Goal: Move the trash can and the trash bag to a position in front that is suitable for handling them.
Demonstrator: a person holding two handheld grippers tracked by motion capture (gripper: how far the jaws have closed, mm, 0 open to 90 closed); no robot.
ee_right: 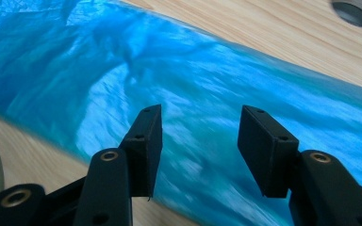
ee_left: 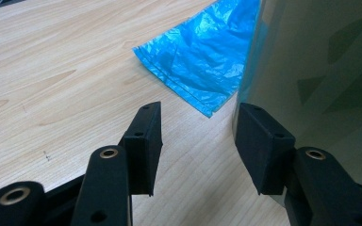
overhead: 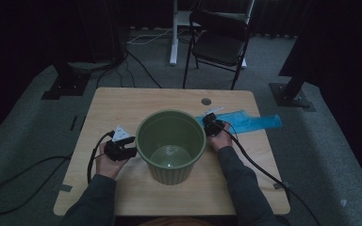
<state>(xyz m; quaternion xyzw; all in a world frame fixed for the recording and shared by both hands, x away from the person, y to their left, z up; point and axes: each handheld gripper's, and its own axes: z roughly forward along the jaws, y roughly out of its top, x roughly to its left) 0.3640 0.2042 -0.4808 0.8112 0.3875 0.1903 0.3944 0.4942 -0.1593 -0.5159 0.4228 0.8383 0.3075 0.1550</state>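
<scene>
A green plastic bucket (overhead: 171, 143) stands upright in the middle of the wooden table (overhead: 122, 101). A flat blue plastic bag (overhead: 252, 121) lies to its right, one end tucked behind the bucket. My left gripper (overhead: 131, 147) sits at the bucket's left side, open; in the left gripper view (ee_left: 198, 146) one jaw stands close beside the bucket wall (ee_left: 320, 70), and a corner of the bag (ee_left: 202, 61) lies ahead. My right gripper (overhead: 211, 120) hovers over the bag's near end, open (ee_right: 200, 150), with the blue bag (ee_right: 193, 84) spread below and nothing between the jaws.
A round cable hole (overhead: 206, 101) lies in the table behind the bucket, also seen as the hole (ee_right: 356, 12) past the bag. A black folding chair (overhead: 219, 42) stands beyond the table. Cables trail off both grippers to the floor.
</scene>
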